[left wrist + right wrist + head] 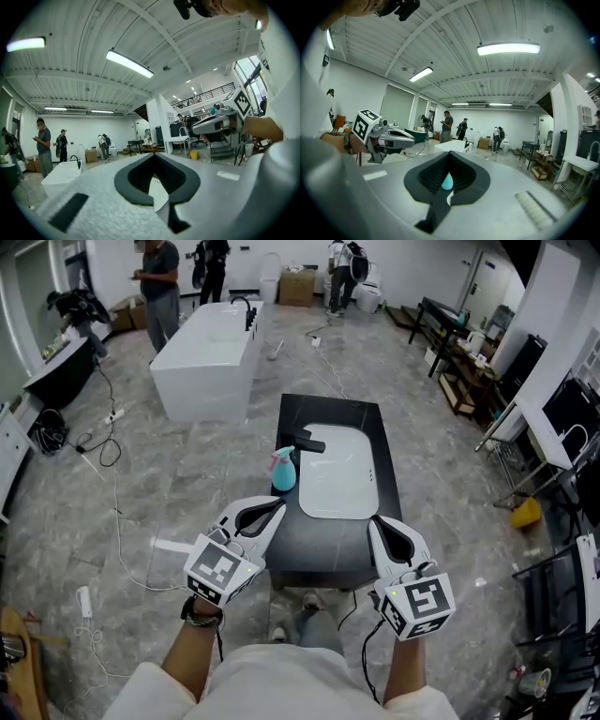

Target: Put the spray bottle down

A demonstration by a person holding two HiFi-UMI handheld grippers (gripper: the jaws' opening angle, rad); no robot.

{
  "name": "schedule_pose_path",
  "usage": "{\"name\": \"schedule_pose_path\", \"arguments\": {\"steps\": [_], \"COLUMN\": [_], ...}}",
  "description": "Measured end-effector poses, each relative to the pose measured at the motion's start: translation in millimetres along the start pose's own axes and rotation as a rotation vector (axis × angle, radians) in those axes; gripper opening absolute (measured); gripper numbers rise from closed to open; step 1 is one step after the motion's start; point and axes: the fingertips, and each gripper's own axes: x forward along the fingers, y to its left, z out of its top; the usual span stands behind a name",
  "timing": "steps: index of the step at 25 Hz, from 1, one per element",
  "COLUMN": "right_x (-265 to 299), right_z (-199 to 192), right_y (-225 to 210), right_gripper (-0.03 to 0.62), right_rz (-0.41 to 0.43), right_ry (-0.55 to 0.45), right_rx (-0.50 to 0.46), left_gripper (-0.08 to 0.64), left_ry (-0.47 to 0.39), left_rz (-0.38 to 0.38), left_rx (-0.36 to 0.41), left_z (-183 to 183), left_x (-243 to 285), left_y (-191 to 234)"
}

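Now spray bottle (284, 471) upright, apart, ahead of left gripper (277, 507)

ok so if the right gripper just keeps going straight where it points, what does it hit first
Most likely the spray bottle: it stands on the black counter, dead centre ahead of the right gripper, though depth is unclear.

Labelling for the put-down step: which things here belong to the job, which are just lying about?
Job: spray bottle, standing on the black counter; left tongs and right tongs, both shut, empty.
Lying about: basin, faucet, white bathtub, floor cables, cardboard box.
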Motion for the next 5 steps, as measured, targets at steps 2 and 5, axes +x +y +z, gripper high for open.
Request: {"name": "schedule_pose_path", "arguments": {"steps": [2, 5], "right_x": [3.0, 7.2], "right_z": [-2.4, -3.4], "right_y": [0.5, 1.5], "right_gripper": [0.005, 0.005], "right_rz": [0.0, 0.0], "right_ry": [0.003, 0.005], "right_rx": [0.002, 0.001], "left_gripper": [0.006, 0.006], "left_ry": [0.002, 0.003], "left_rz": [-0.004, -0.006], "left_rx": [0.0, 0.002], "left_z": [-2.3, -3.5], "left_x": [0.7, 0.9], "left_y": [1.2, 4.4]}}
